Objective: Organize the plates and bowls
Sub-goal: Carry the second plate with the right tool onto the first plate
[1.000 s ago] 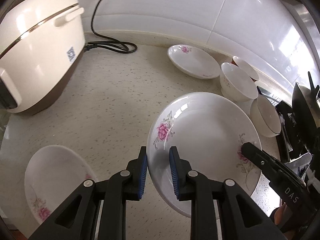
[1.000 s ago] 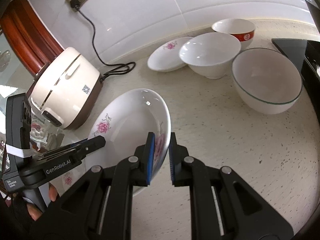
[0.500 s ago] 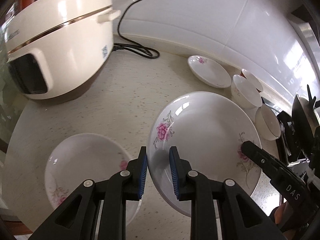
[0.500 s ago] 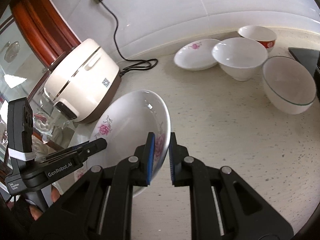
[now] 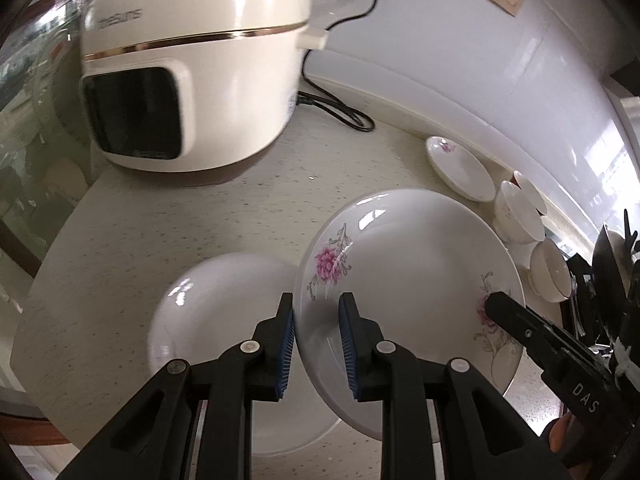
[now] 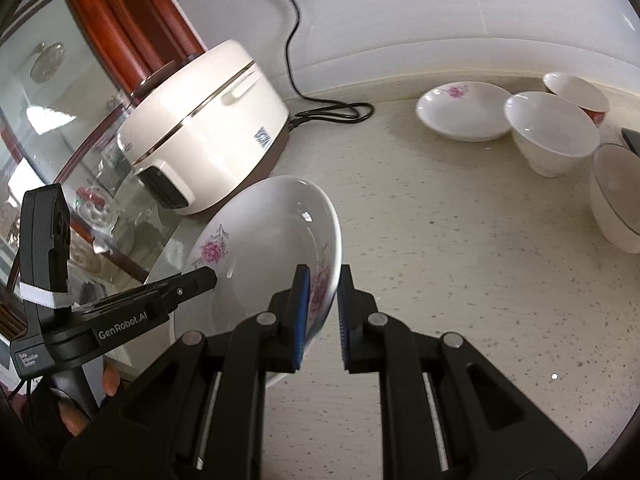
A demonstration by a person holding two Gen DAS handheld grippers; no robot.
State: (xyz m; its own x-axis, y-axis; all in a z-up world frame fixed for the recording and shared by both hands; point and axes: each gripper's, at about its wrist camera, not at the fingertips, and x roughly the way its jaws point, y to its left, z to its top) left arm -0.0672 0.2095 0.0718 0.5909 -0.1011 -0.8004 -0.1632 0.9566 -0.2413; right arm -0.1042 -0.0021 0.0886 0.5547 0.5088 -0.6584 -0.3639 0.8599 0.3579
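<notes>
A white plate with pink flowers [image 5: 412,272] hangs tilted above the counter, held by both grippers. My left gripper [image 5: 316,312] is shut on its left rim, blue pads on either side of the edge. My right gripper [image 6: 322,280] is shut on the opposite rim, over a pink flower; its black tip [image 5: 498,306] shows in the left wrist view. In the right wrist view, the left gripper [image 6: 204,278] reaches the same plate [image 6: 272,240] from the left. A second flowered plate [image 5: 216,312] lies on the counter, partly under the held one.
A cream rice cooker [image 5: 192,80] stands at the back left, its black cord [image 5: 340,108] trailing along the wall. Further right sit a small flowered plate [image 6: 460,112], a white bowl [image 6: 552,132], a red-banded bowl [image 6: 576,92] and a large bowl [image 6: 616,196]. The counter's rounded edge [image 5: 36,280] is close on the left.
Both grippers have carried the held plate leftward, toward the rice cooker. The plate lying on the counter now sits partly beneath it, and the bowls have receded to the right.
</notes>
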